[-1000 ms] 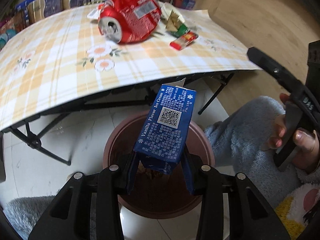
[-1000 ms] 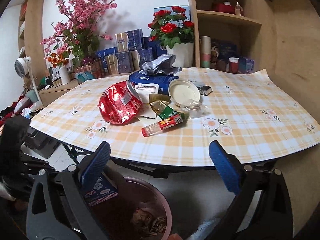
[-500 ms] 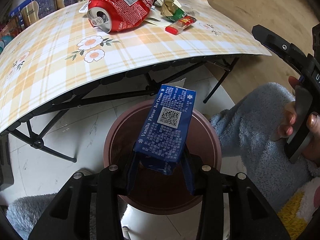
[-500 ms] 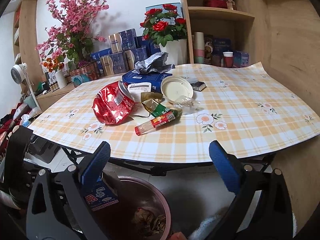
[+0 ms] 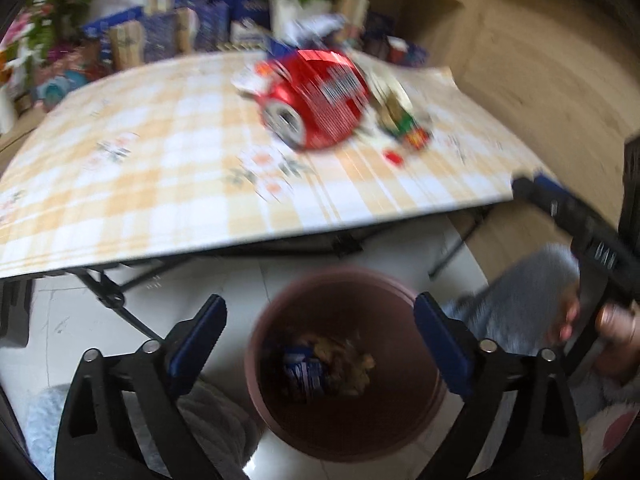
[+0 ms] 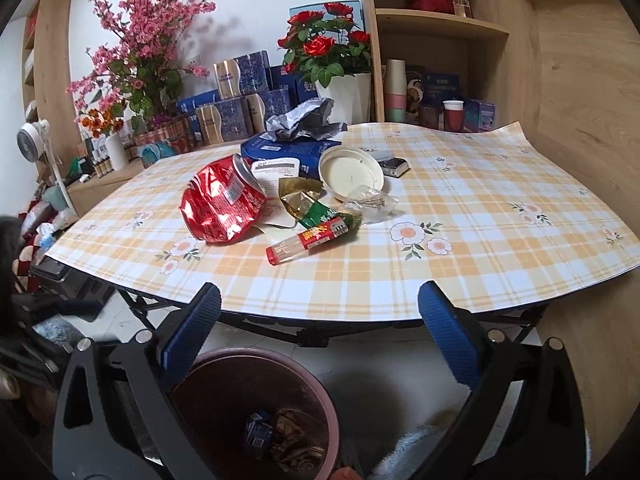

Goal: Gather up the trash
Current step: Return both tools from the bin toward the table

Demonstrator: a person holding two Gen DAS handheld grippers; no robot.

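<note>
Two grippers hang low over a brown bin point(image 6: 256, 412), both with jaws spread wide and nothing between them. The left gripper point(image 5: 320, 344) sits right above the bin point(image 5: 344, 364); the right gripper point(image 6: 320, 336) is just above the bin's far rim, facing the table point(image 6: 460, 216).

Down in the bin a small blue carton point(image 6: 258, 434) lies on crumpled brownish scraps point(image 6: 294, 438) — in the left view it is only a blue-and-white smear point(image 5: 304, 372), since that whole picture is motion-blurred. At that view's right edge a hand point(image 5: 600, 332) grips a black handle, cut off by the frame.

Beyond, on the checked tablecloth, the rest of the trash sits in a loose pile: a red tube wrapper point(image 6: 306, 240) nearest the edge, a gold-and-green wrapper point(image 6: 316, 208) touching it, and a crushed red can point(image 6: 222, 204) to the left, lying on its side, dented, its top turned toward the shelves. Behind them a white lid point(image 6: 352, 174) lies flat, with a clear bag of screws point(image 6: 370, 202) at its near edge. A blue box point(image 6: 288, 152) stands farther back, half hidden by a paper slip and topped with crumpled grey foil point(image 6: 304, 122). A small dark thing point(image 6: 394, 167) beside the lid is too small to name.
</note>
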